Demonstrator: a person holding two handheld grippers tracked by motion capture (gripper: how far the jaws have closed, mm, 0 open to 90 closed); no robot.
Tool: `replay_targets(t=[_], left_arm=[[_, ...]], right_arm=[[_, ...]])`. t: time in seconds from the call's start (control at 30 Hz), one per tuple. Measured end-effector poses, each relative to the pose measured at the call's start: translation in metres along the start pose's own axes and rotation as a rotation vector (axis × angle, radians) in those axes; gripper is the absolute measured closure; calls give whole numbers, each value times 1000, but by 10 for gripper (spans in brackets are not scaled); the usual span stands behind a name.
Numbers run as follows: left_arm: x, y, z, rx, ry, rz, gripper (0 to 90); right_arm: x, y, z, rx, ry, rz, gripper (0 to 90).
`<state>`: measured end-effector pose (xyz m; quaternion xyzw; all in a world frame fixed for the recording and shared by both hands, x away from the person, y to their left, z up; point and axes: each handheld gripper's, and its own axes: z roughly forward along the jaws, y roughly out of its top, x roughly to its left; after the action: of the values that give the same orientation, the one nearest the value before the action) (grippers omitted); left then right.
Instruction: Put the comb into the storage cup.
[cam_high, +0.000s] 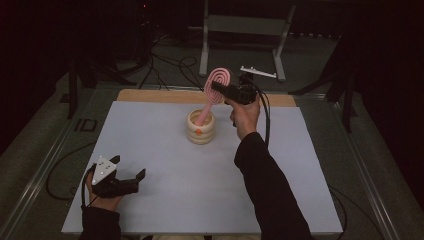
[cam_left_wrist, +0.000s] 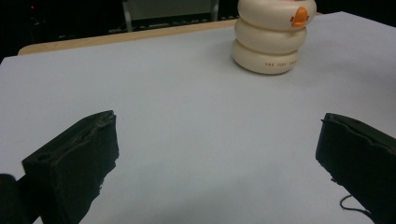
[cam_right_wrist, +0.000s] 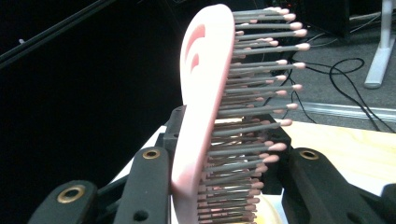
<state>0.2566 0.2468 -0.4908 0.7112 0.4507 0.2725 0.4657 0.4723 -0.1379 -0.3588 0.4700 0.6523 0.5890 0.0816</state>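
**Pink brush gripped above the cream holder**

While the handle end of the pink hairbrush (cam_high: 214, 90) is seen dipping into the mouth of the cream ringed holder (cam_high: 201, 127), its oval head is held up and tilted back, beyond the holder and slightly to its right. The head is clamped by the right gripper (cam_high: 220, 90), whose jaws are closed against the brush's back and its bristled face; in the right gripper view the brush (cam_right_wrist: 205, 107) is seen edge-on between the jaws, with grey, pink-tipped bristles pointing to one side. The right hand (cam_high: 246, 116) is raised just to the right of the holder, and a black cable is trailed from the gripper.

The holder is stood on the pale grey table mat (cam_high: 165, 150), toward its far middle. An orange duck-like mark is carried on the holder's front, also visible in the left gripper view (cam_left_wrist: 273, 35).

Well apart from the holder, toward the near left corner of the mat, the left gripper (cam_high: 131, 170) is rested low in the left hand (cam_high: 102, 195). Its jaws are spread wide, nothing is held between them, and only bare mat is seen there.
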Motion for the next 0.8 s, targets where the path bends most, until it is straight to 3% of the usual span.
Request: replay_targets(t=[0.8], left_arm=[[-1, -1, 1, 7, -4, -2, 3]], right_arm=[[-4, -23, 17, 30, -13, 12, 639]])
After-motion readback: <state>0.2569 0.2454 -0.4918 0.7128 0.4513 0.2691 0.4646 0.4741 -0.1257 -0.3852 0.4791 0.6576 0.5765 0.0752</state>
